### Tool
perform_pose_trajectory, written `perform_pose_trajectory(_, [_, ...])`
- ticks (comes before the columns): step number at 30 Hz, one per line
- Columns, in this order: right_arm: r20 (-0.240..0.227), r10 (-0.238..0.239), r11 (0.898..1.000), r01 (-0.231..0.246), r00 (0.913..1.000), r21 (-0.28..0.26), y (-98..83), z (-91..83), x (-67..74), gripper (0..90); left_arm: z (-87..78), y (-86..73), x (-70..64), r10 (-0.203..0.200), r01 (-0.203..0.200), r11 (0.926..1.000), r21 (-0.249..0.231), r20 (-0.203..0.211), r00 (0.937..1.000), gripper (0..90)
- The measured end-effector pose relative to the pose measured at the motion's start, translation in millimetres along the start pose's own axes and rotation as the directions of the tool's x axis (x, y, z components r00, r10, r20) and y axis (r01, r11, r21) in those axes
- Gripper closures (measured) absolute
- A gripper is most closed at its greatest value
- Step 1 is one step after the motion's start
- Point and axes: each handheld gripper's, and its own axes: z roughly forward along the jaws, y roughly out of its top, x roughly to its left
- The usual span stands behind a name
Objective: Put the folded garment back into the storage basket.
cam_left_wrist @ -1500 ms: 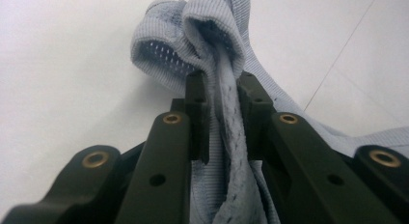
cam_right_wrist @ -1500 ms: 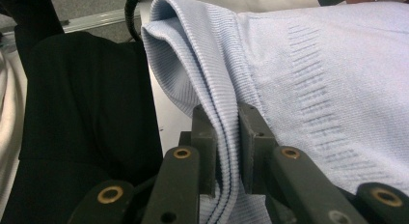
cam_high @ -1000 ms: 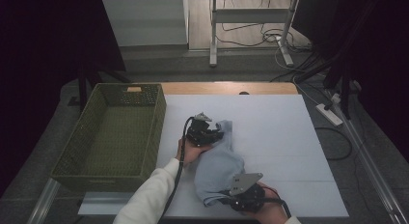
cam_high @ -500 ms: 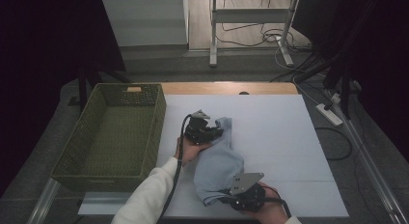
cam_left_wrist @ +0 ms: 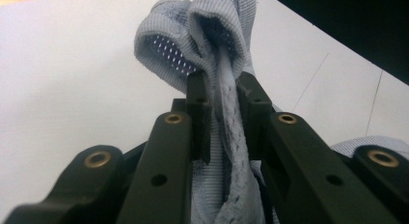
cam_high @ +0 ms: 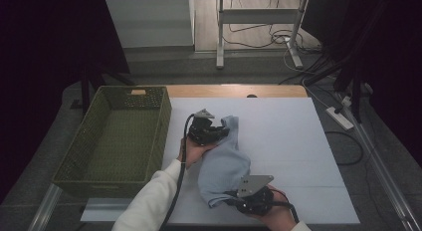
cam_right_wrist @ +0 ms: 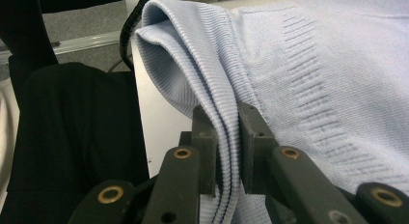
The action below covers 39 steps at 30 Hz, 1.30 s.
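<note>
A: Garment (cam_high: 224,164), pale blue knit: left gripper (cam_left_wrist: 223,96) clamped on a bunched edge, right gripper (cam_right_wrist: 226,118) clamped on a ribbed hem. Lies on white table (cam_high: 298,141), beside green basket (cam_high: 119,136).

B: Step, likely: mid-fold, 2 holds. Next: lift both ends evenly, keep tension.

A white sleeve (cam_high: 149,201) is worn on the person's left arm. The left gripper (cam_high: 217,133) is built of black parts and topped by a grey three-cornered plate (cam_high: 203,113); a black cable (cam_high: 180,166) is trailed from it along the sleeve. The right gripper (cam_high: 231,195) is likewise black, with a larger grey plate (cam_high: 253,184) and a black cable (cam_high: 283,204). Brass-coloured rivets (cam_left_wrist: 173,119) are set into the matte black jaw arms, beside small plain holes.
</note>
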Motion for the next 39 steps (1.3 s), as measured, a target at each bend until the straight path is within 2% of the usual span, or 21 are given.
perform_pose_trajectory(17, [0.019, -0.004, 1.0, 0.005, 0.9998, -0.022, 4.4, -3.3, -1.0, 78.8, -13.9, 14.2, -5.0, 0.029, -0.029, 0.9993, -0.025, -0.007, 0.9996, 78.1])
perform_pose_trajectory(23, [0.027, -0.006, 1.0, 0.007, 0.9996, -0.024, 7.1, -2.8, -0.8, 78.8, -18.3, 15.8, -5.1, 0.026, -0.026, 0.9991, -0.034, -0.01, 0.9996, 78.1])
perform_pose_trajectory(39, [0.046, -0.017, 0.997, 0.02, 0.9988, -0.071, 19.4, -9.2, -1.7, 78.8, -33.7, 29.0, -9.0, 0.043, -0.044, 0.9973, -0.059, -0.023, 0.9988, 78.1])
